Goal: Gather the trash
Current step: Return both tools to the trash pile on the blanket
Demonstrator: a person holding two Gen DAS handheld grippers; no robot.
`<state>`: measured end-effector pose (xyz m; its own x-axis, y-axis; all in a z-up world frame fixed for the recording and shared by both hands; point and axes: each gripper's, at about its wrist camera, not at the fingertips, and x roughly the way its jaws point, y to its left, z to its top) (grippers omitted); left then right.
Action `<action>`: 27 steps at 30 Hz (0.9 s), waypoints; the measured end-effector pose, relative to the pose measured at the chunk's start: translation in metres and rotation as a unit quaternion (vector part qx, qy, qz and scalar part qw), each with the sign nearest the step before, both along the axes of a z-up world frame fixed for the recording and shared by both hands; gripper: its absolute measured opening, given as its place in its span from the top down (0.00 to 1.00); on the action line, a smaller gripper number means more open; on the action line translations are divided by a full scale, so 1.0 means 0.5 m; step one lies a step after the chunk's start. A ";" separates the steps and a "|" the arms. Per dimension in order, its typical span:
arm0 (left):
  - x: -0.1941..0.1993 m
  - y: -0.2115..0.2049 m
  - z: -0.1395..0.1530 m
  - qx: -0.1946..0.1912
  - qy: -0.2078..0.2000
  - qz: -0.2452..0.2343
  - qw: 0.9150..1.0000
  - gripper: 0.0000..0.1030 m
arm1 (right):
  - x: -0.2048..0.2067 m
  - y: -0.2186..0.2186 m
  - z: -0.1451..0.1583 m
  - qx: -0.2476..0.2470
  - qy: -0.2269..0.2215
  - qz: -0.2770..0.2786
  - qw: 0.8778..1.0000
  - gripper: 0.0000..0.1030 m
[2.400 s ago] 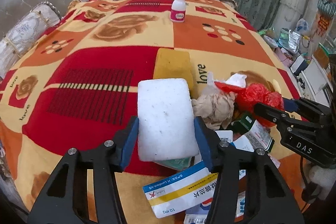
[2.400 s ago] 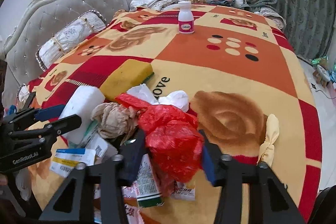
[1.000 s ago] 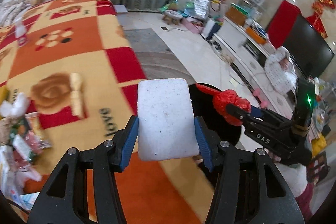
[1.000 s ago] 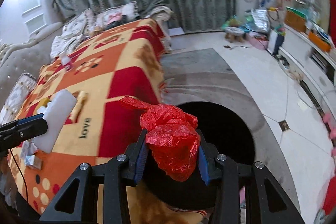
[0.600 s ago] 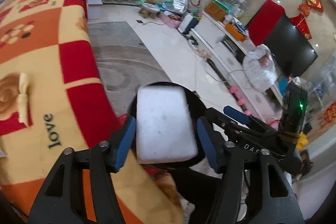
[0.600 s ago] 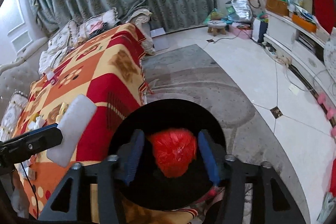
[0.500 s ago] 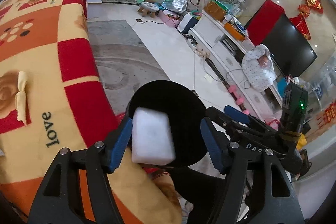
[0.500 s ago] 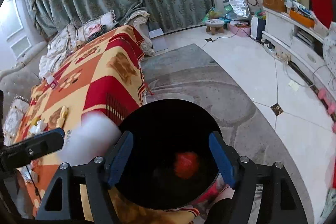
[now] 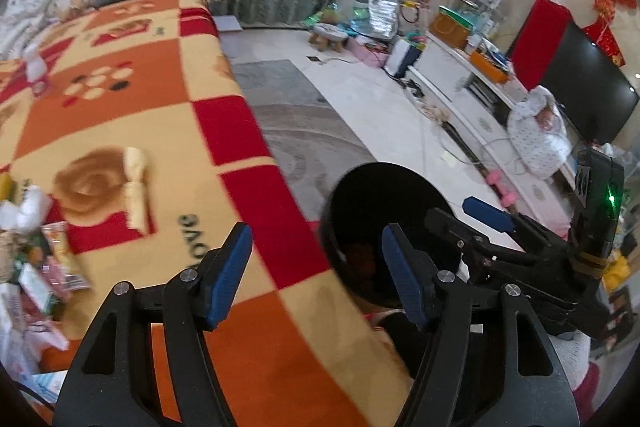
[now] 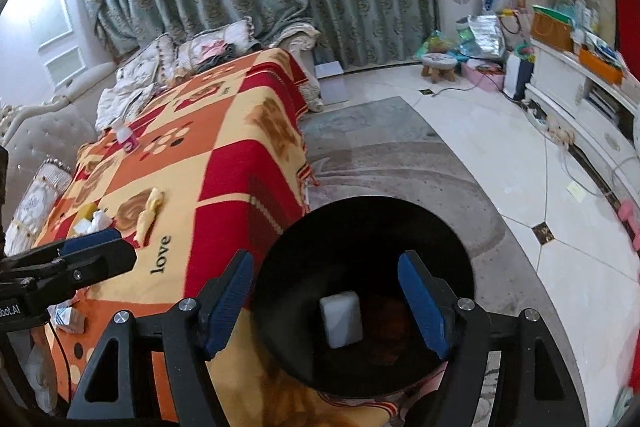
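Over the black bin (image 10: pixel 448 239) beside the bed, both my grippers hang with nothing in them. My left gripper (image 9: pixel 316 271) stands with its blue pads apart and bare, above the blanket (image 9: pixel 120 115) edge and the bin's near rim. My right gripper (image 10: pixel 326 303) is likewise spread wide, its jaws framing the bin's mouth. Both pairs of jaws have just been opening, and nothing sits between either pair. Down inside the bin a white foam block (image 10: pixel 341 319) lies at the bottom, and beside it, dim in the dark, the red bag (image 10: pixel 390 323). Back on the blanket more trash lies in a blurred heap (image 9: pixel 36 267) at the left edge of my left view, with a pale yellow wrapper (image 9: pixel 135 187) on the rose print and a small white bottle (image 9: pixel 37 73) well beyond.
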<state>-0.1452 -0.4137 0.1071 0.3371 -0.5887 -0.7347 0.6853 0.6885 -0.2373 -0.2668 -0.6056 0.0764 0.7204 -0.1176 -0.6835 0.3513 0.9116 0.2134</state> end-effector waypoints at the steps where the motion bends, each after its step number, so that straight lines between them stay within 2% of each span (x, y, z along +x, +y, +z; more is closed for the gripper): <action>1: 0.001 0.011 0.000 0.003 -0.007 0.006 1.000 0.35 | 0.006 0.011 0.000 -0.001 0.001 0.006 1.000 0.30; 6: 0.006 0.059 0.001 0.017 -0.028 0.037 0.999 0.35 | 0.033 0.059 -0.001 -0.004 0.005 0.031 1.000 0.30; 13: 0.023 0.133 -0.003 0.025 -0.037 0.075 0.996 0.35 | 0.069 0.129 -0.001 -0.003 0.011 0.067 0.998 0.30; 27: 0.046 0.301 -0.008 0.058 -0.061 0.144 0.986 0.35 | 0.149 0.300 -0.003 -0.014 0.006 0.162 0.987 0.30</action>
<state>-0.1222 -0.2633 0.1031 0.5689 -0.3692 -0.7349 0.4755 0.8767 -0.0724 -0.1922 -0.4558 0.0748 0.7150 0.0980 -0.6922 0.0430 0.9821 0.1834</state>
